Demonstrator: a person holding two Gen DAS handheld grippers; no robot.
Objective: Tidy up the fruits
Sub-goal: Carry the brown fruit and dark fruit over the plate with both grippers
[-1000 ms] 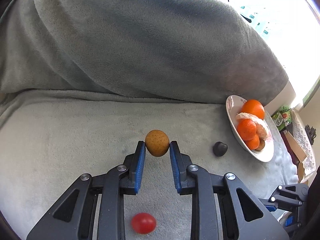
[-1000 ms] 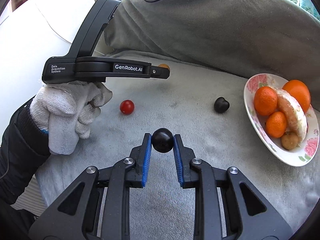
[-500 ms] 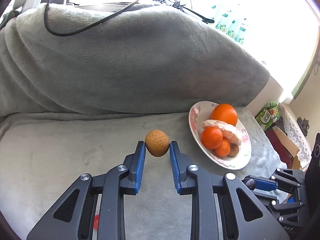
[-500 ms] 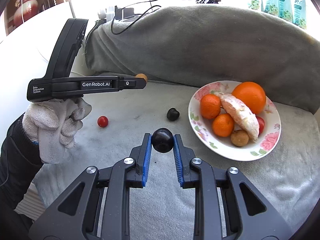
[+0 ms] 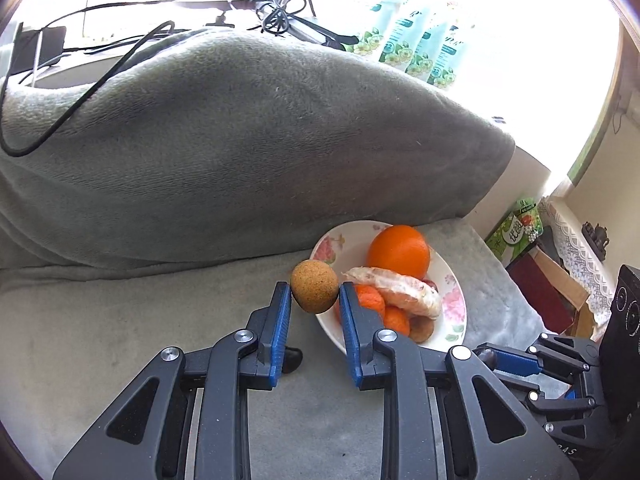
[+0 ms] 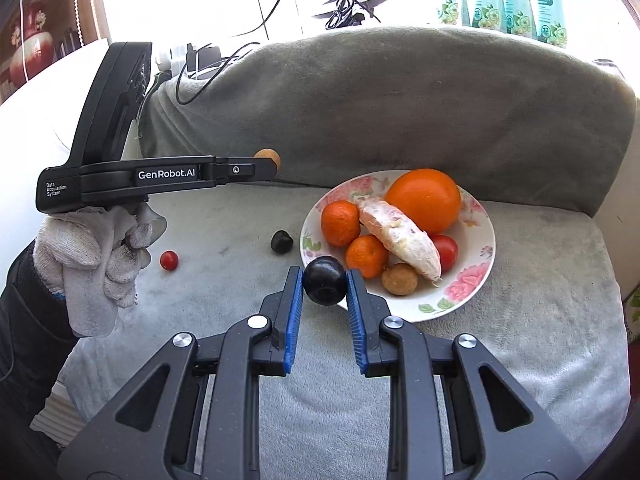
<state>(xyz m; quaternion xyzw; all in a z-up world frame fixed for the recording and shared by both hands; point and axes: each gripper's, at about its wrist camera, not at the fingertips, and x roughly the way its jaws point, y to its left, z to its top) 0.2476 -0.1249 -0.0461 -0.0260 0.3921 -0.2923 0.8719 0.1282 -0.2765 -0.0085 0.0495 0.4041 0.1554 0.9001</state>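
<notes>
A: Grey blanket (image 6: 400, 120) humps up behind; the plate (image 6: 472, 276) is crowded with an orange (image 6: 424, 200), tangerines and a peeled piece.

B: A dark fruit (image 6: 281, 242) and tomato (image 6: 169, 260) lie loose on open cloth left of the plate.

A: Left gripper (image 5: 314, 300) clamps a brown fruit (image 5: 314, 286) at the rim; right gripper (image 6: 324, 288) pinches a plum (image 6: 324, 285) at the near rim.

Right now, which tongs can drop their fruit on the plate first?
Probably the right tongs: their dark plum hangs at the plate rim. In the right view, the left tongs with the brown fruit look farther off.
</notes>
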